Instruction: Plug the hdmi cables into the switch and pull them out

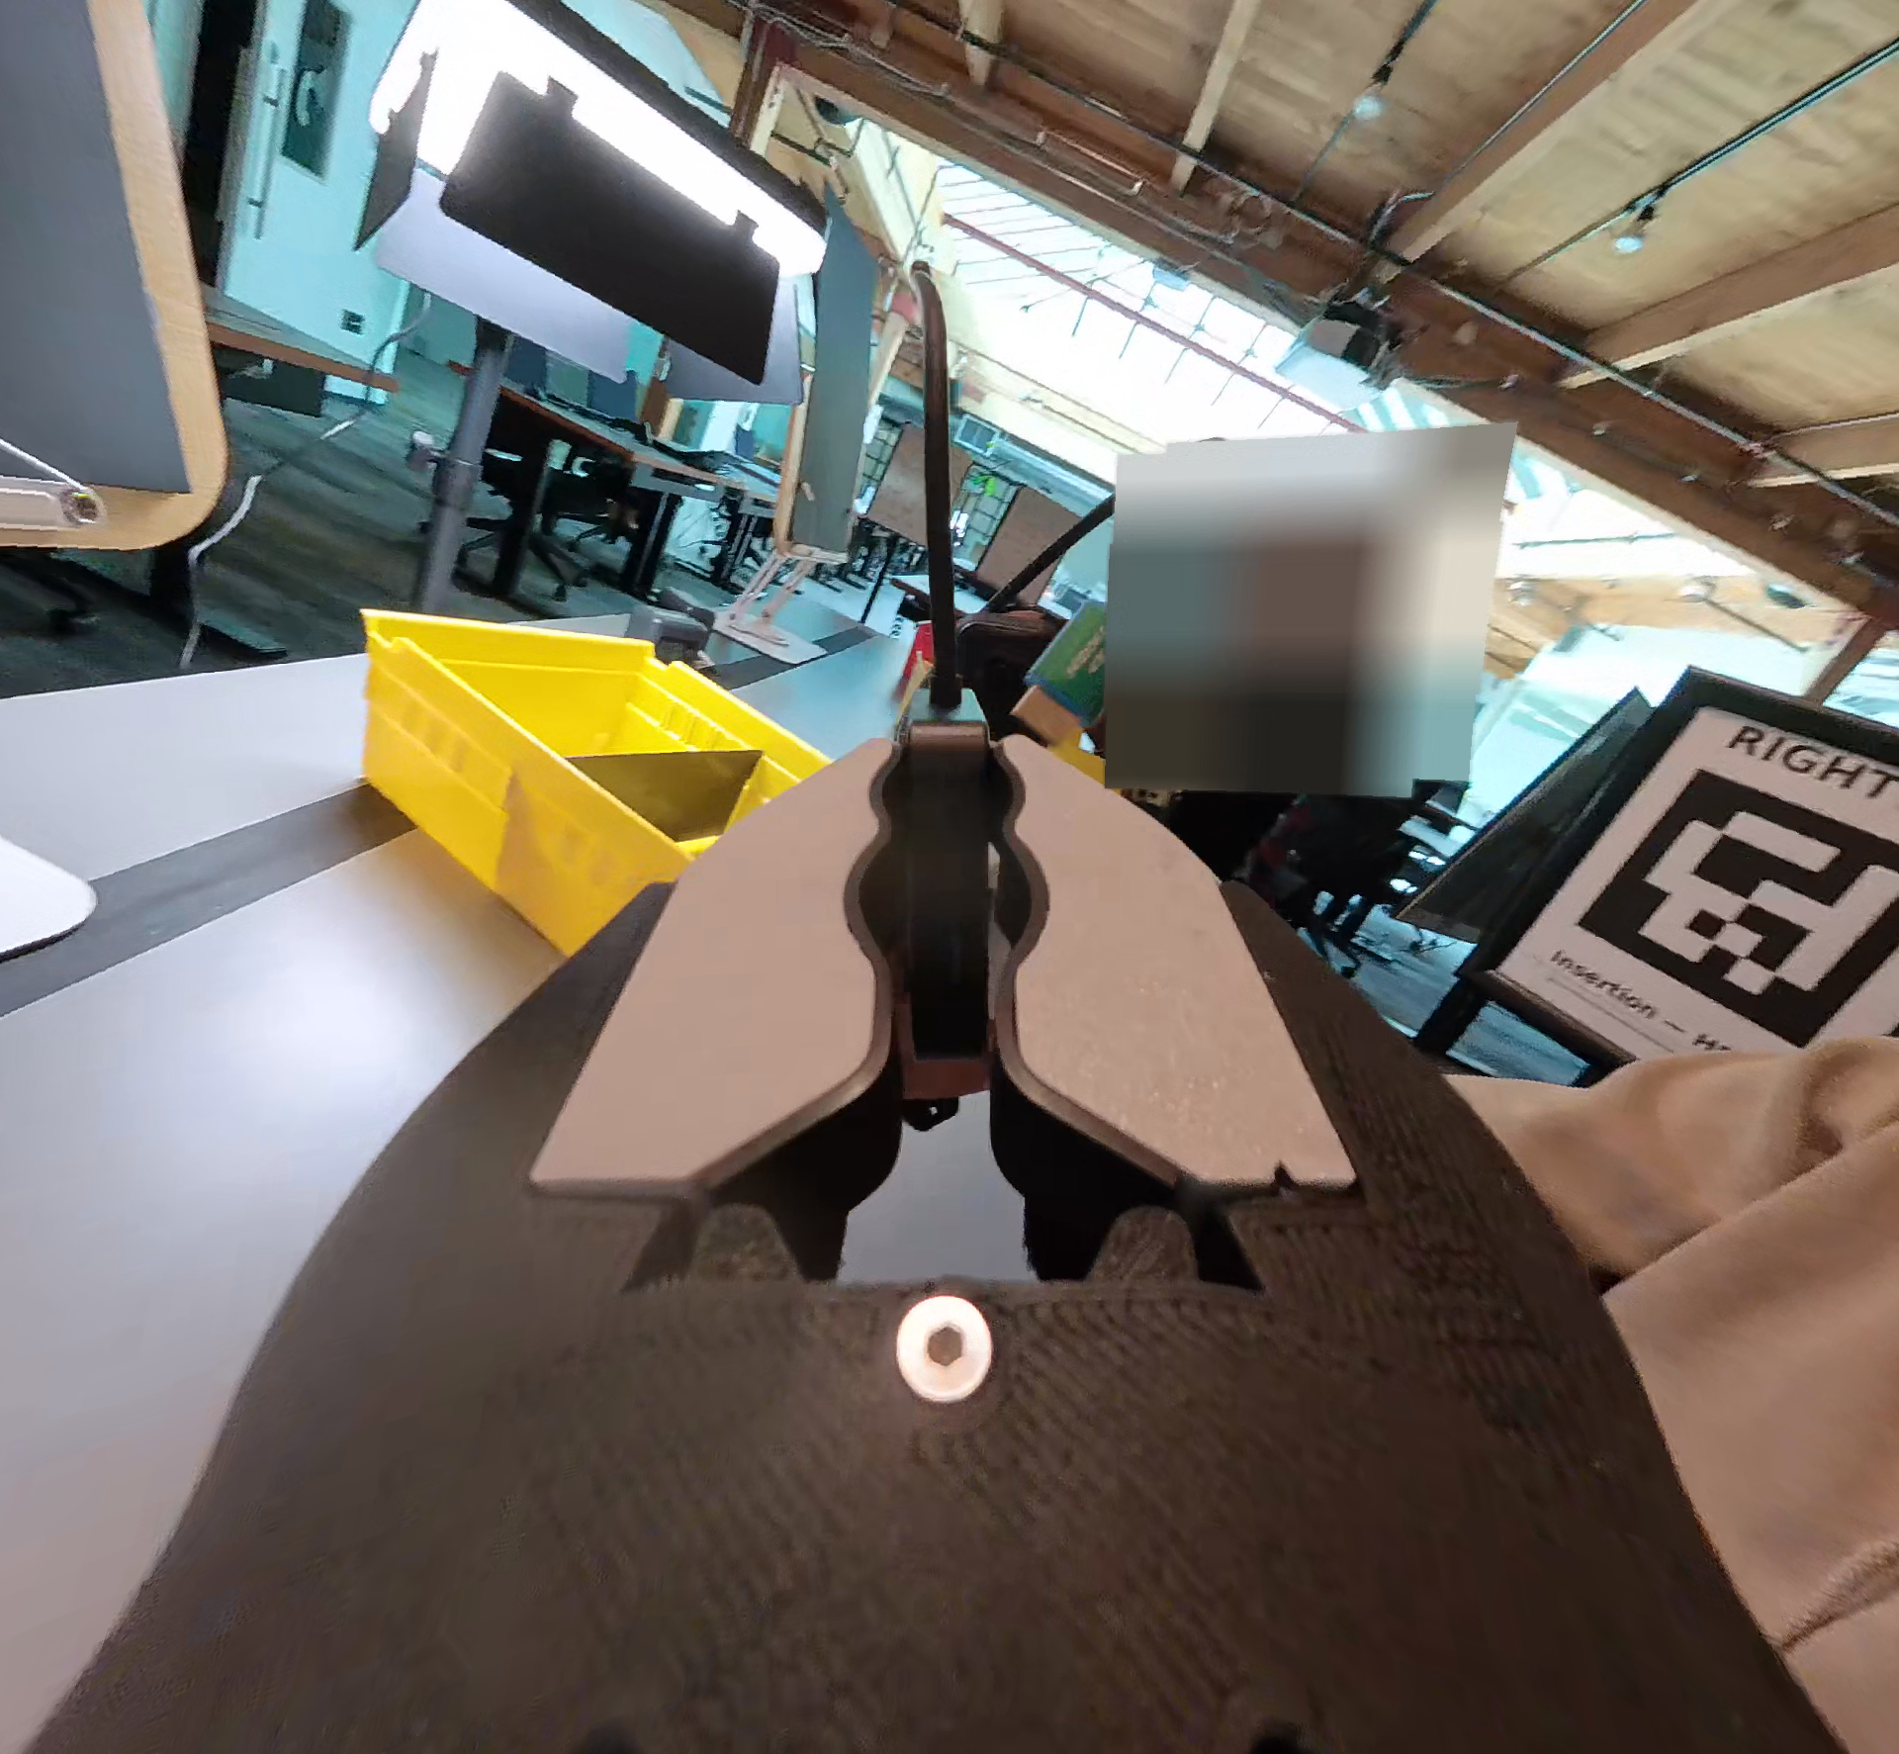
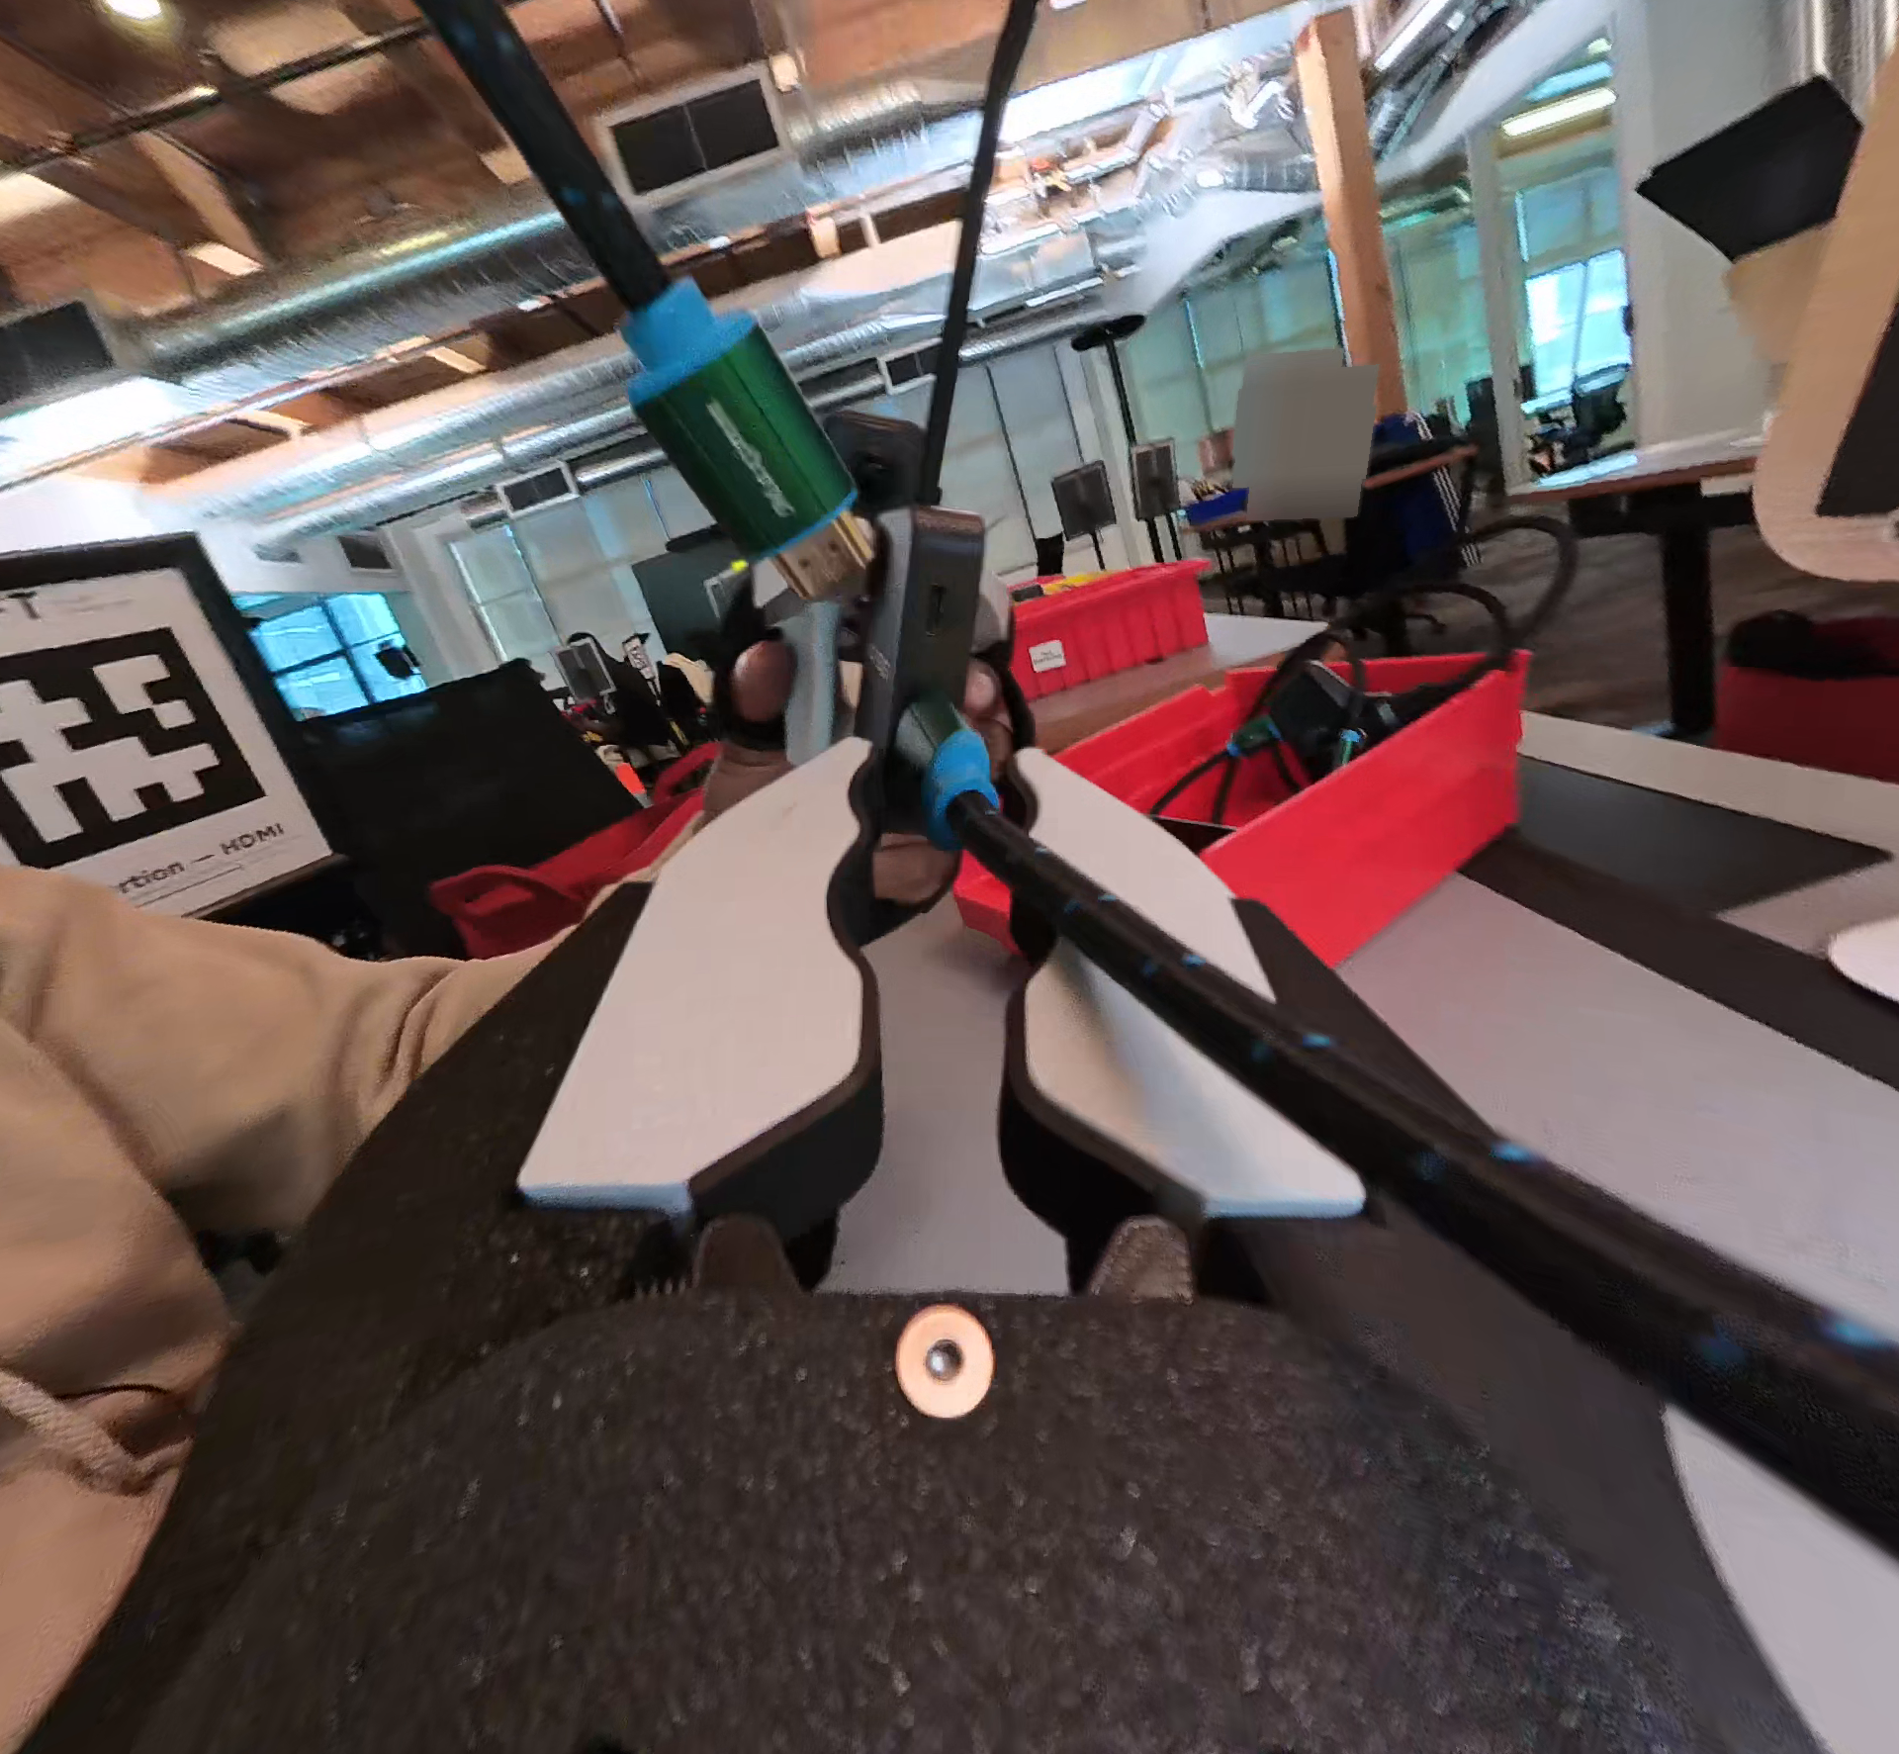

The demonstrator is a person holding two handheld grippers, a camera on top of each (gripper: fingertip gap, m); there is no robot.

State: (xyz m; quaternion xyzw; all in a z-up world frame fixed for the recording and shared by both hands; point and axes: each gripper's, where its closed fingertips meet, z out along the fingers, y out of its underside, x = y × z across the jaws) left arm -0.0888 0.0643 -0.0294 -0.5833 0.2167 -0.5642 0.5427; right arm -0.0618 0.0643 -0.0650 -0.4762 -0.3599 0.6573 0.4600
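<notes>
My left gripper [image 1: 943, 749] is shut on the dark HDMI switch [image 1: 940, 882], which I hold upright off the table; a thin black lead [image 1: 933, 471] rises from its top. In the right wrist view the switch [image 2: 920, 615] stands just past my right gripper [image 2: 940, 780]. A green HDMI plug with a blue collar [image 2: 951, 764] sits in the switch's near end, between my right fingertips, which stand slightly apart; its braided cable [image 2: 1336, 1057] runs over the right finger. A second green plug [image 2: 745, 461] meets the switch's left side with its gold tip; its depth is unclear.
A yellow bin [image 1: 555, 759] sits on the grey table [image 1: 206, 1037]. A red bin with cables [image 2: 1387, 780] lies at right, another red bin [image 2: 1110, 625] behind. Framed marker boards [image 1: 1696, 882] [image 2: 123, 728] stand nearby. A light panel on a stand [image 1: 596, 214] is at the back. The gap from one gripper's tips to the other's is roughly 5 cm.
</notes>
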